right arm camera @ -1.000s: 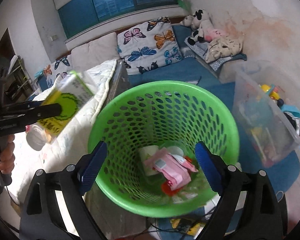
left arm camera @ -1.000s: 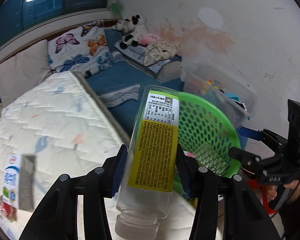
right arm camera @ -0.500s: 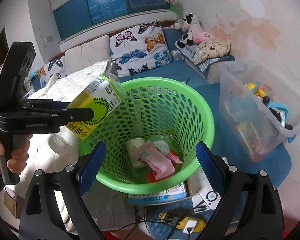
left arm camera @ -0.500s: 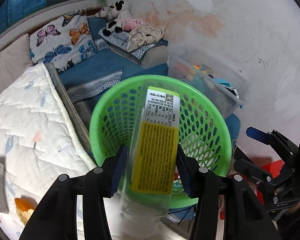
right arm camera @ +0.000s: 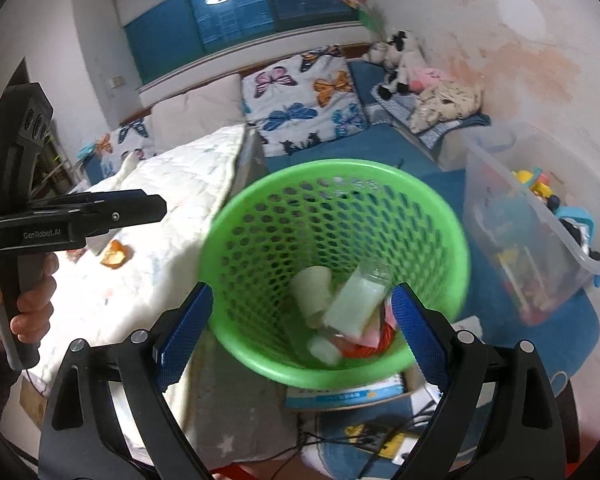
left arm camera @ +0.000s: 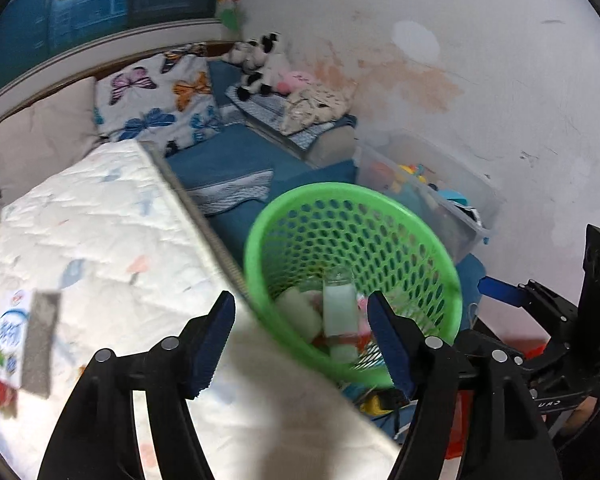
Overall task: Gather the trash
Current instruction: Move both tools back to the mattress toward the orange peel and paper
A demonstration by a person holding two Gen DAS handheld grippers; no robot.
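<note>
With the left gripper [left arm camera: 300,340] just spread and empty and the right gripper [right arm camera: 300,332] wide with nothing pinched, the bottle [right arm camera: 358,300] lay inside the green basket [right arm camera: 260,196] at frame centre, so the sensible follow-up was swinging toward the milk carton [left arm camera: 10,332] at lower left.

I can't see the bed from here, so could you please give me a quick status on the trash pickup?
Left gripper jaws just opened, empty; right gripper open, empty. Bottle in green basket. Milk carton and orange peel on mattress. Nothing blocking.
</note>
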